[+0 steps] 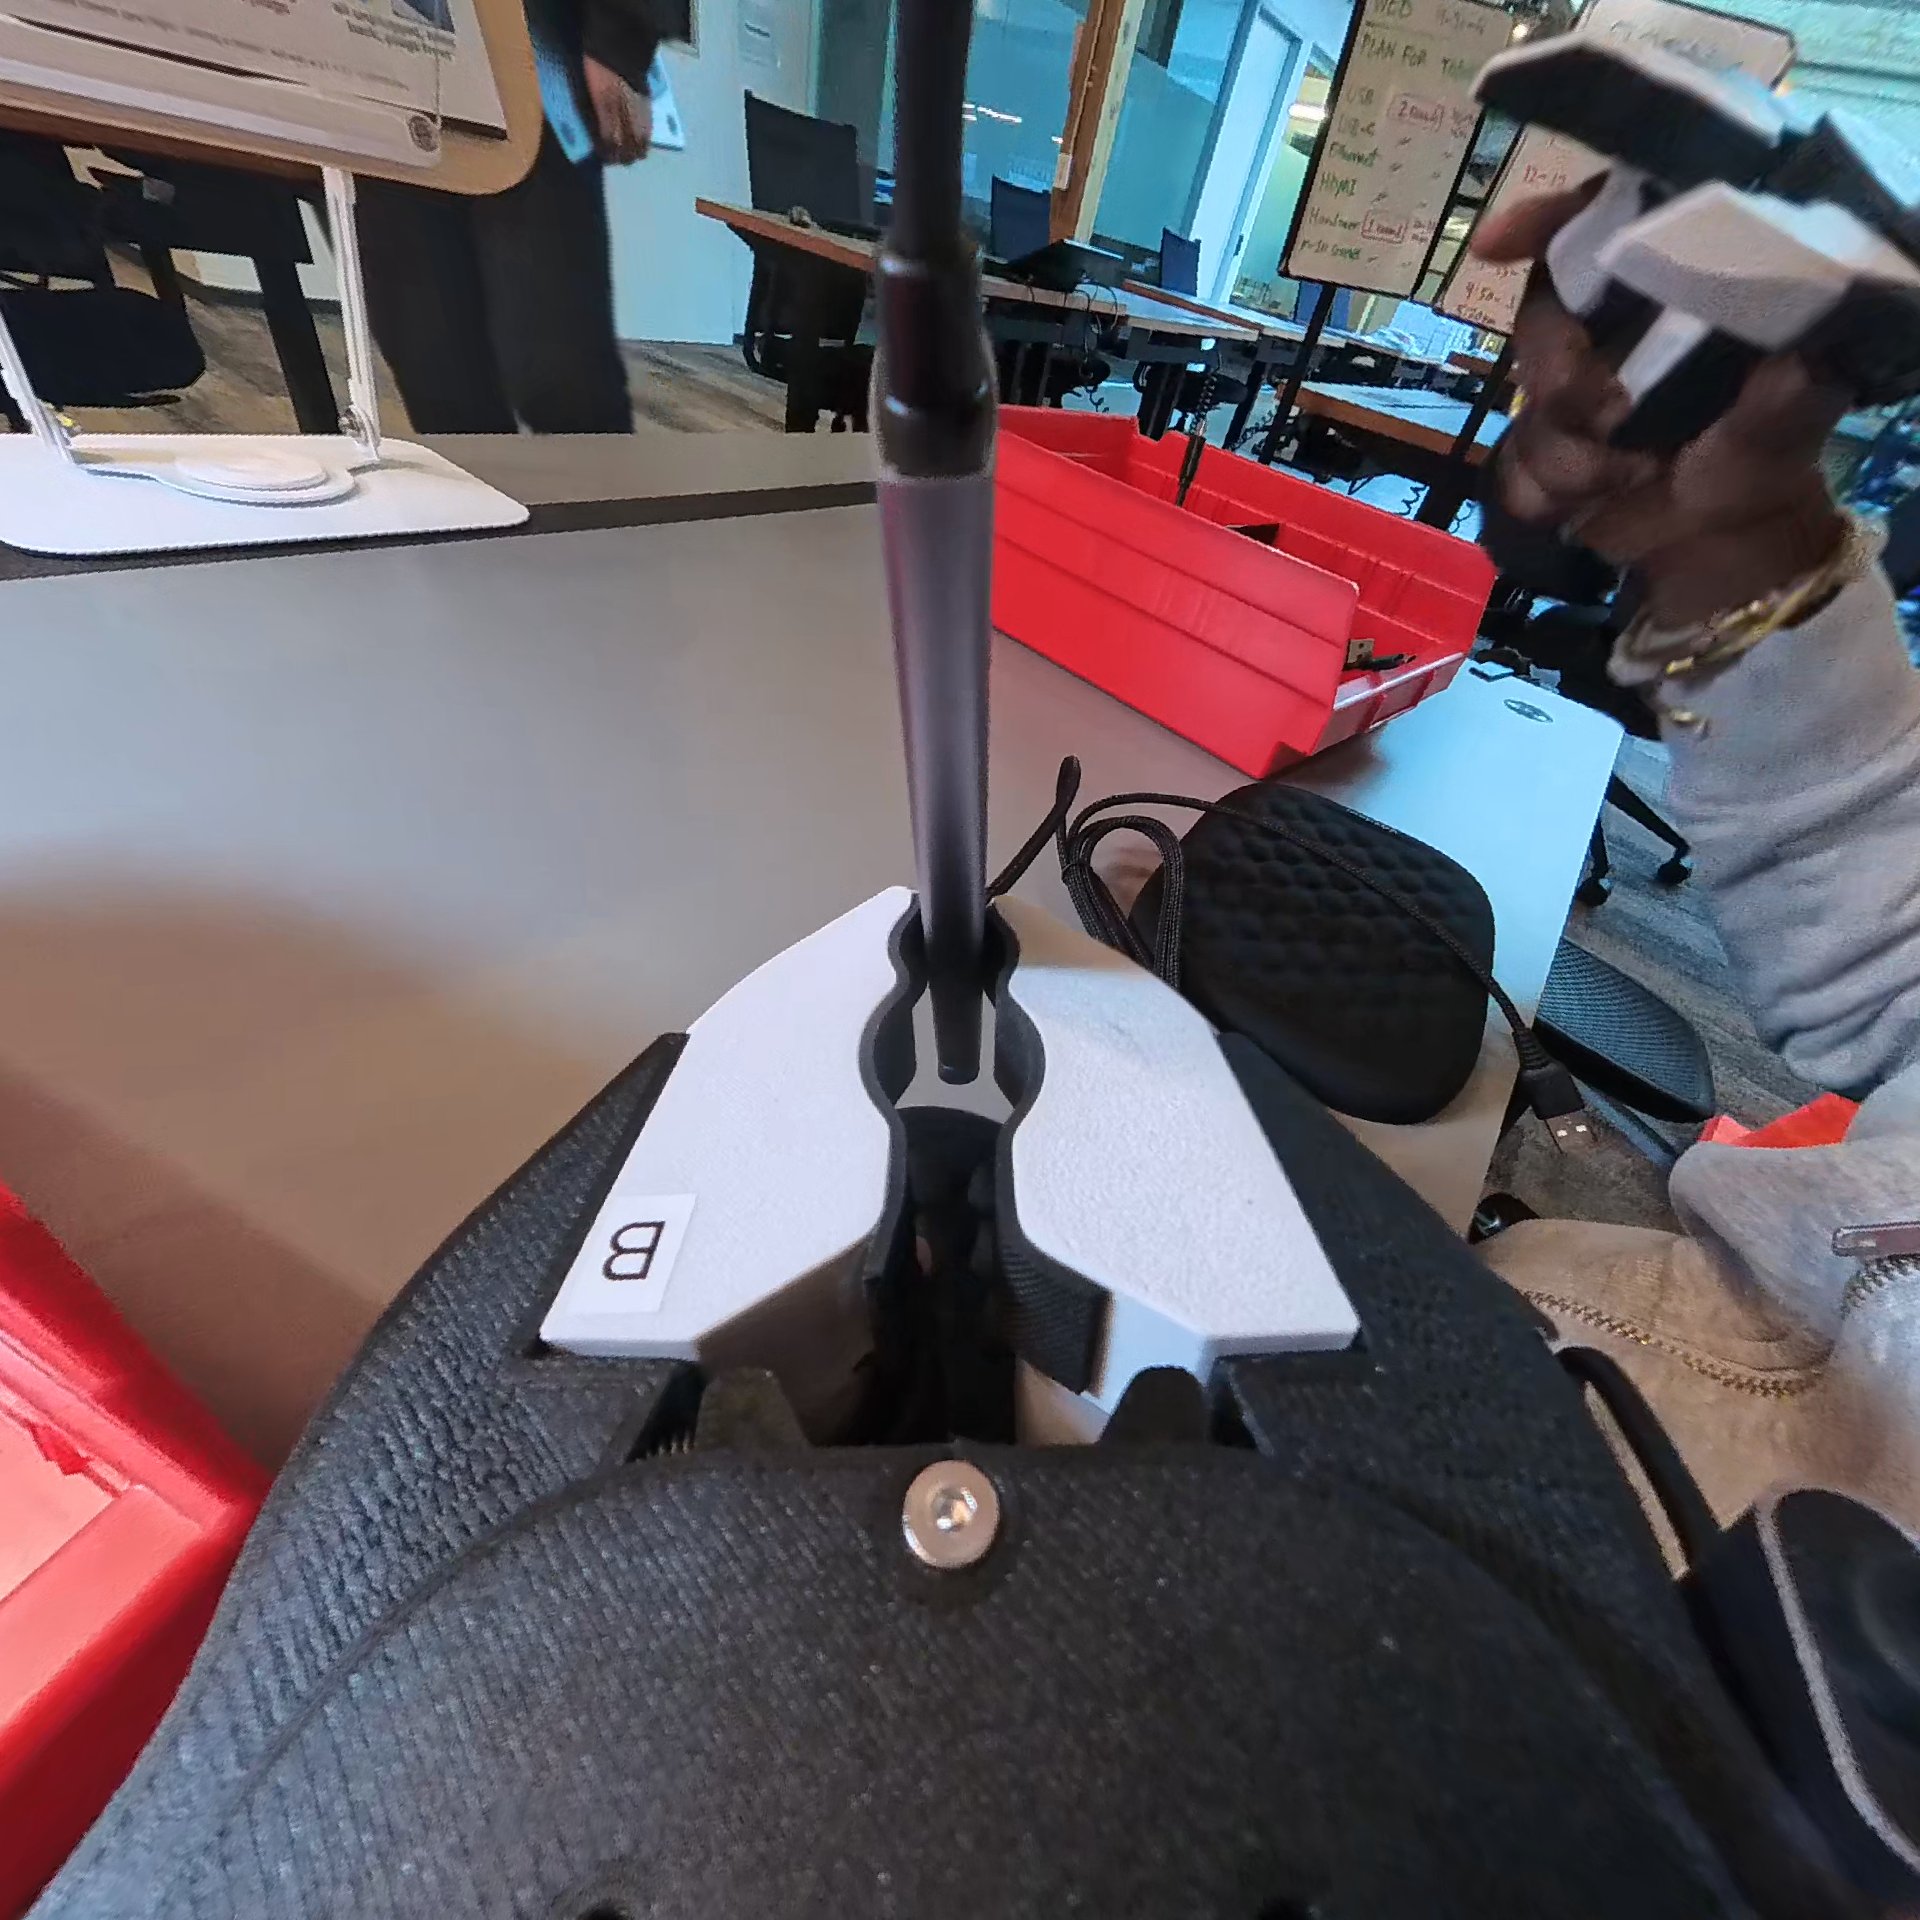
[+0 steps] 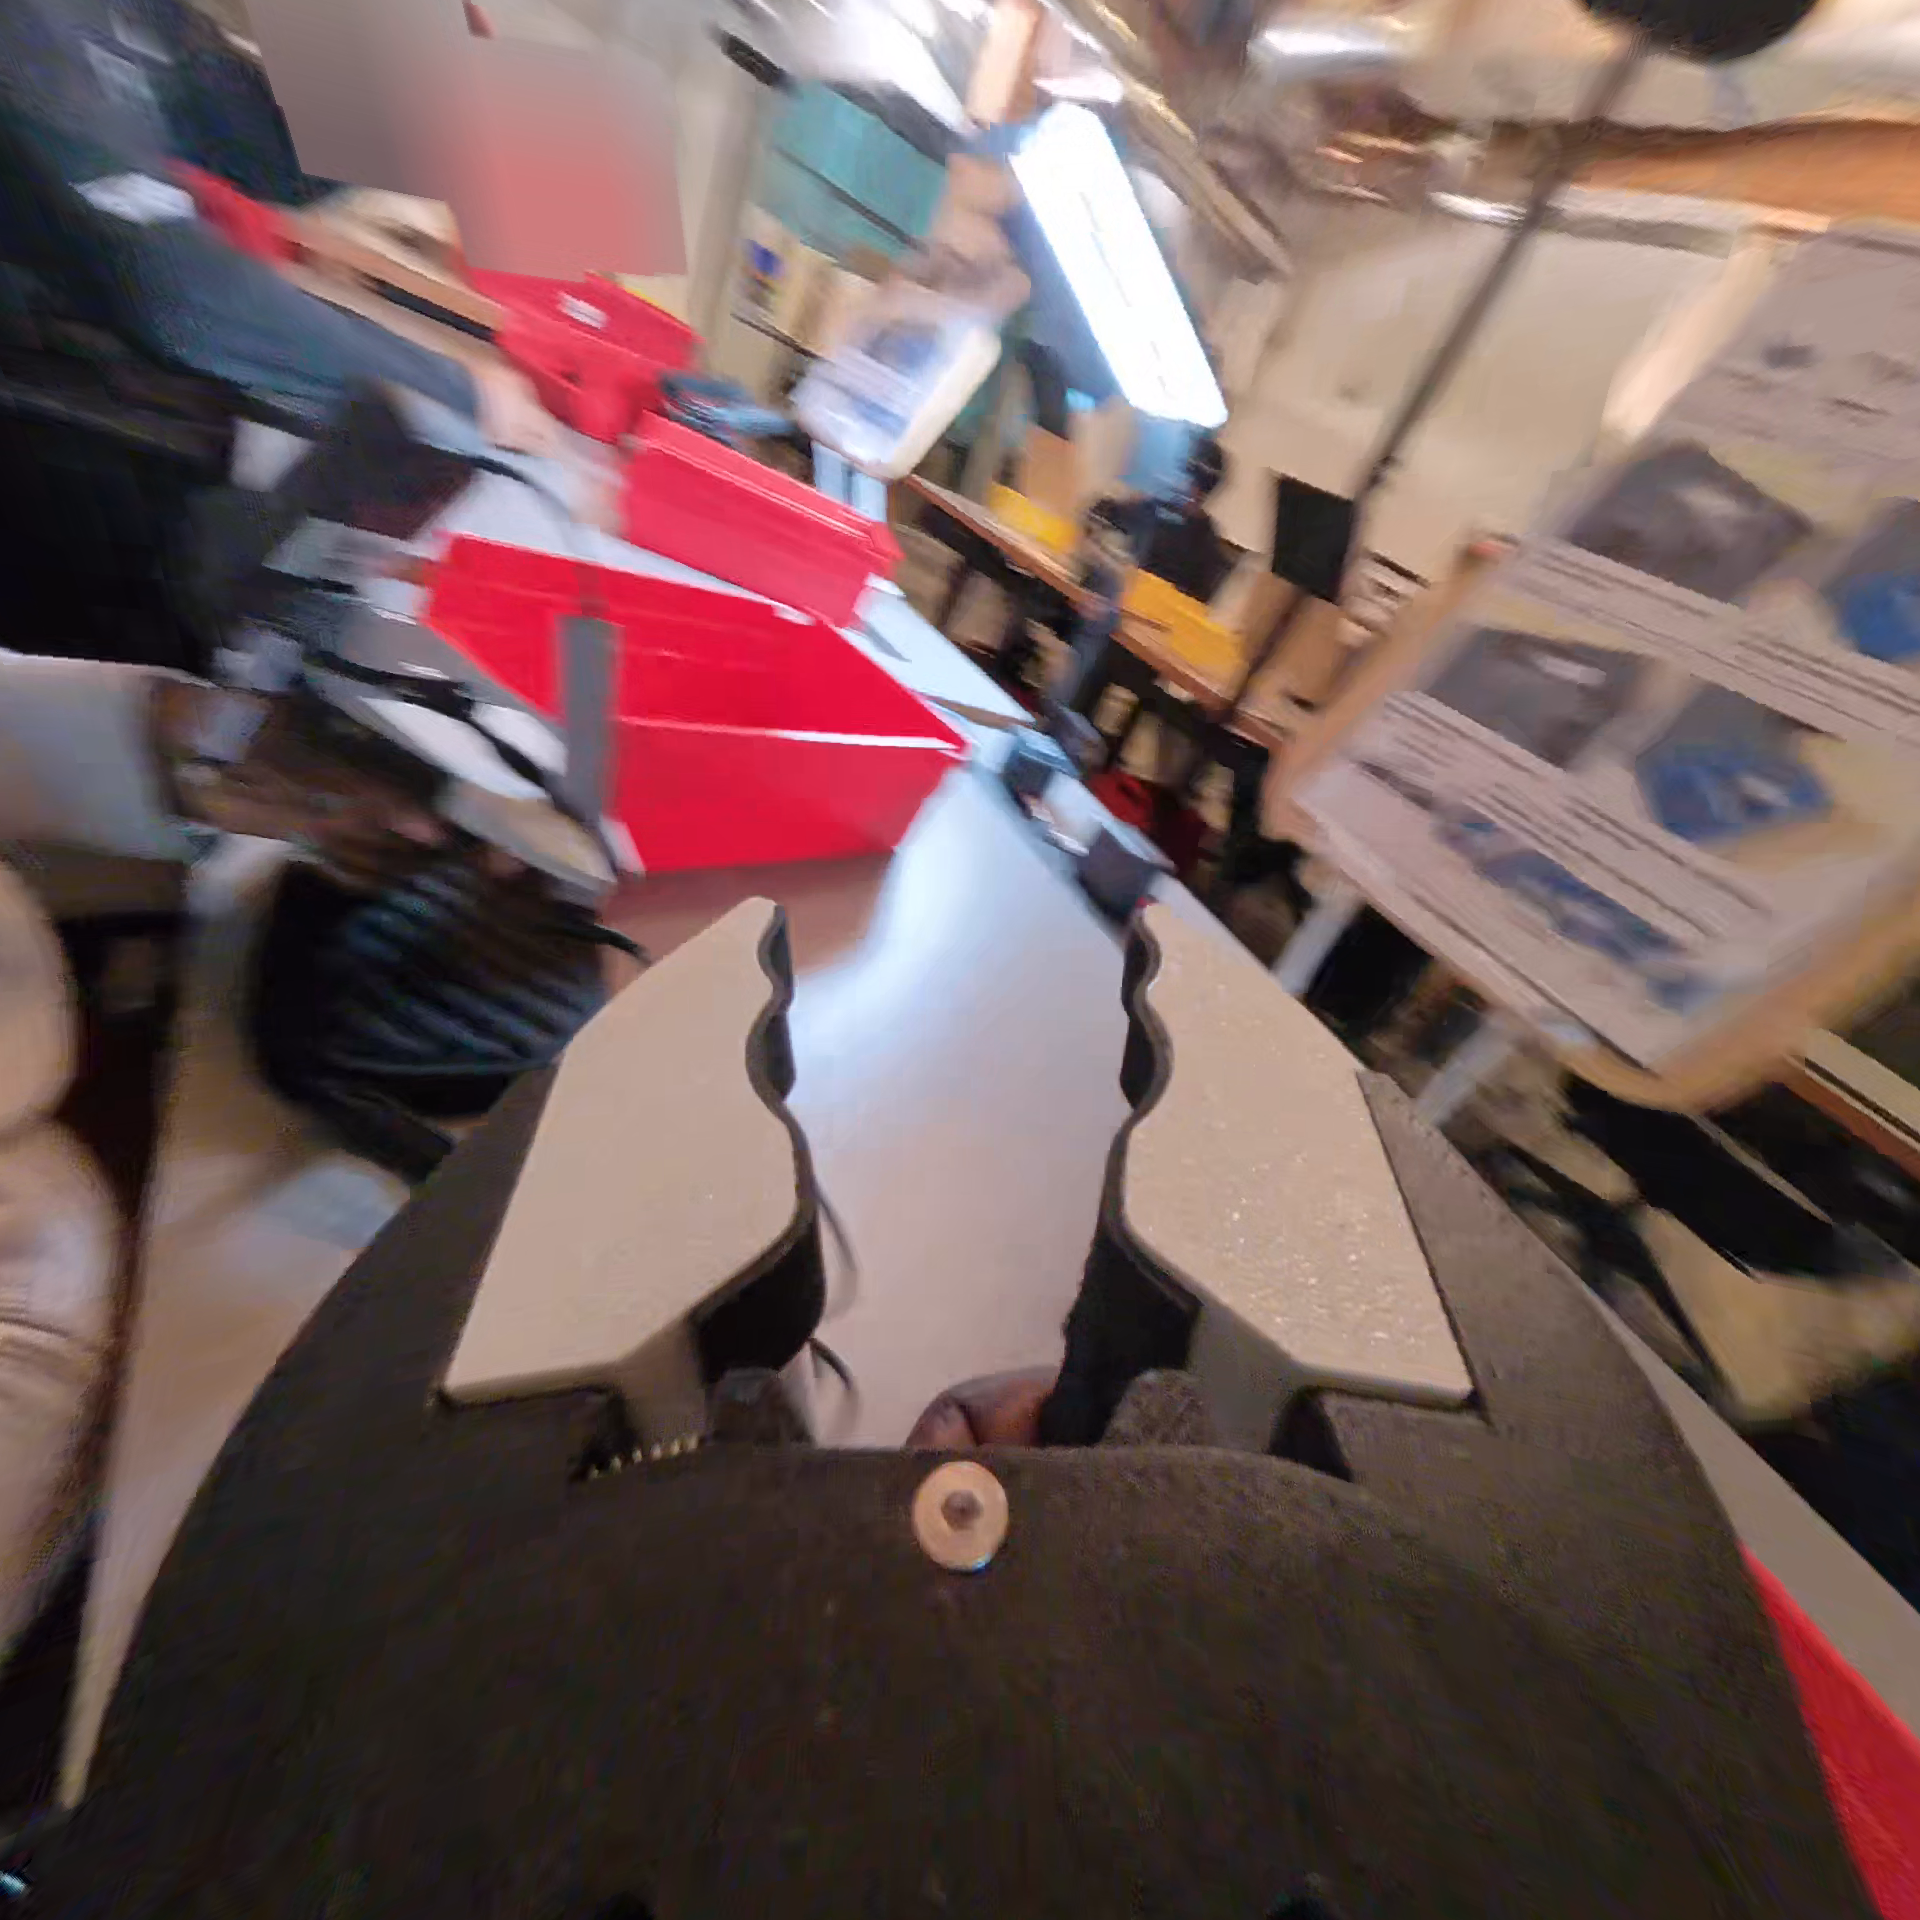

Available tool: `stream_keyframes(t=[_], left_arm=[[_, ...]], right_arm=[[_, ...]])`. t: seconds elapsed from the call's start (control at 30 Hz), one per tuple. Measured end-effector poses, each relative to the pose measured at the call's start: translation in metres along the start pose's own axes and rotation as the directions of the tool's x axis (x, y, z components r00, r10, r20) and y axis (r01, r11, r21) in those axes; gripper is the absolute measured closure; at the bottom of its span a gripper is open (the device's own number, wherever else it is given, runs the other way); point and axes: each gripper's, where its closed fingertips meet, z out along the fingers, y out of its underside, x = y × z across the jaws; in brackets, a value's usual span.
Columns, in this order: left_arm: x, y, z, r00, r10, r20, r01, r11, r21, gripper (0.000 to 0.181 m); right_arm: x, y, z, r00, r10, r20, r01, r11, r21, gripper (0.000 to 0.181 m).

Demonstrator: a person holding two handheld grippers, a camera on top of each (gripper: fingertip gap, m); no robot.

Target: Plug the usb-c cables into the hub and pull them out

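Observation:
My left gripper (image 1: 951, 925) is shut on a slim grey hub (image 1: 930, 665), which stands upright above the grey table (image 1: 416, 748). The hub's black cable (image 1: 930, 125) runs up out of view. Loose black braided cables (image 1: 1112, 862) lie just right of my left fingers, and one plug (image 1: 1558, 1107) hangs over the table edge. My right gripper (image 2: 956, 935) is open and empty, raised in the air; its view is blurred by motion. It also shows in the left wrist view (image 1: 1704, 260), held high at the upper right. The left gripper (image 2: 468, 748) with the hub (image 2: 587, 707) shows in the right wrist view.
A black hex-patterned pouch (image 1: 1320, 956) lies right of the left gripper. A red bin (image 1: 1195, 592) stands behind it and another red bin (image 1: 94, 1538) at the near left. A white stand base (image 1: 249, 488) sits at the far left. A person stands beyond the table. There is about 20 cm between the tips of the two grippers.

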Motion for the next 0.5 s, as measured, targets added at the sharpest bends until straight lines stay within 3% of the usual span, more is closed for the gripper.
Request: stream_keyframes(t=[0.07, 0.17, 0.33, 0.4, 0.5], left_arm=[[0.000, -0.001, -0.001, 1.000, -0.011, -0.007, 0.011, 1.000, 0.008, 0.171], [-0.001, -0.003, -0.003, 0.999, -0.042, -0.025, 0.043, 0.999, 0.030, 0.171], [-0.003, -0.007, -0.006, 0.993, -0.099, -0.060, 0.102, 0.993, 0.057, 0.171], [-0.002, -0.007, -0.006, 0.991, -0.110, -0.081, 0.115, 0.992, 0.055, 0.171], [0.000, -0.006, -0.006, 0.985, -0.127, -0.115, 0.132, 0.990, 0.044, 0.171]], right_arm=[[-0.043, 0.000, 0.032, 0.992, -0.028, 0.125, 0.026, 0.999, 0.020, 0.125], [-0.093, 0.024, 0.077, 0.955, -0.149, 0.255, 0.167, 0.985, -0.051, 0.128], [-0.141, 0.064, 0.124, 0.851, -0.367, 0.375, 0.429, 0.898, -0.095, 0.132], [-0.146, 0.075, 0.135, 0.786, -0.492, 0.374, 0.558, 0.825, -0.087, 0.138], [-0.145, 0.088, 0.147, 0.639, -0.691, 0.337, 0.750, 0.657, -0.077, 0.150]])
